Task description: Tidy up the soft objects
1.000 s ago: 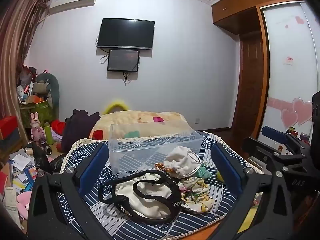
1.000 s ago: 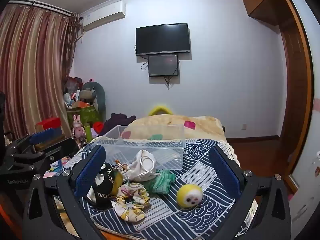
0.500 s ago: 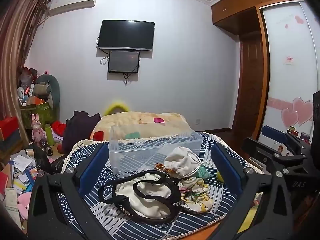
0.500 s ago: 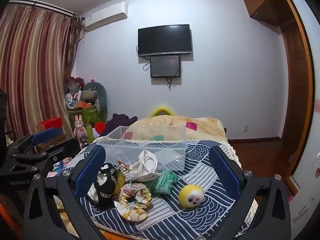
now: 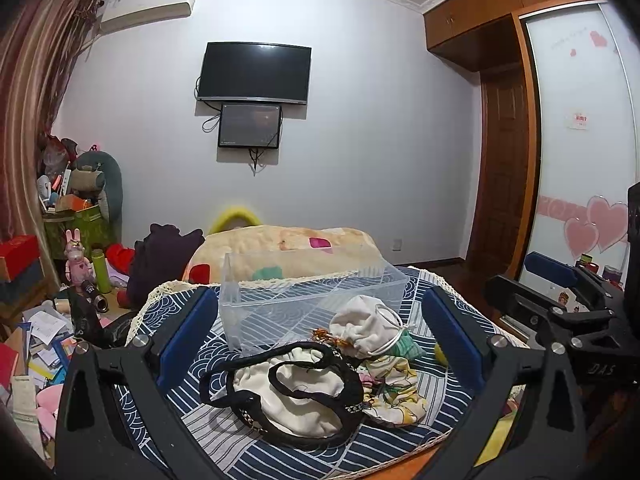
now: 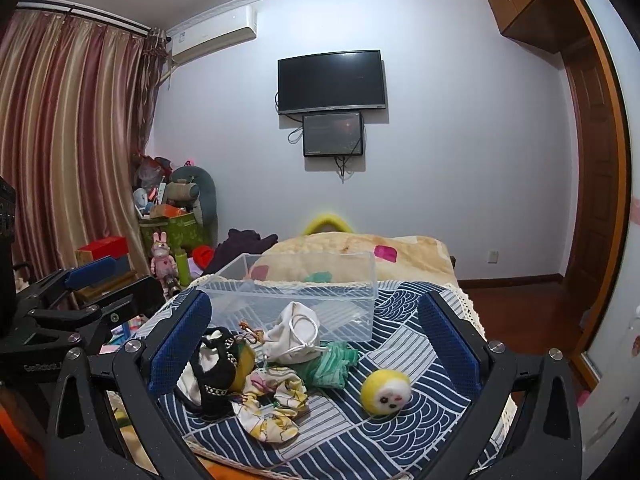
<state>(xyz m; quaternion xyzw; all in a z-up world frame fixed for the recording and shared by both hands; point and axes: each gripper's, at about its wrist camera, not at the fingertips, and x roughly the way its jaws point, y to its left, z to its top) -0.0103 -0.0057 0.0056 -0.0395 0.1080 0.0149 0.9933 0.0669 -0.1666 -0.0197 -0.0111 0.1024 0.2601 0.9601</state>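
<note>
A worktop [image 6: 404, 452] draped in a navy patterned cloth carried a clear plastic bin [image 6: 304, 300] at its far side. Just before the bin lay a cream-and-black pouch [image 5: 296, 396], a white drawstring bag [image 6: 296, 338], a floral scrunchie [image 6: 272, 404], a green cloth [image 6: 330, 366] and a yellow plush ball [image 6: 386, 392]. The left gripper [image 5: 316, 332] and right gripper [image 6: 314, 344] both hung with jaws wide apart, holding nothing.

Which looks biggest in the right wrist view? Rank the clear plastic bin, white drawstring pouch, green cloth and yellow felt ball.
1. clear plastic bin, by far the largest.
2. white drawstring pouch.
3. green cloth and yellow felt ball: too alike to rank; the ball is nearer the camera, the cloth partly hidden.
</note>
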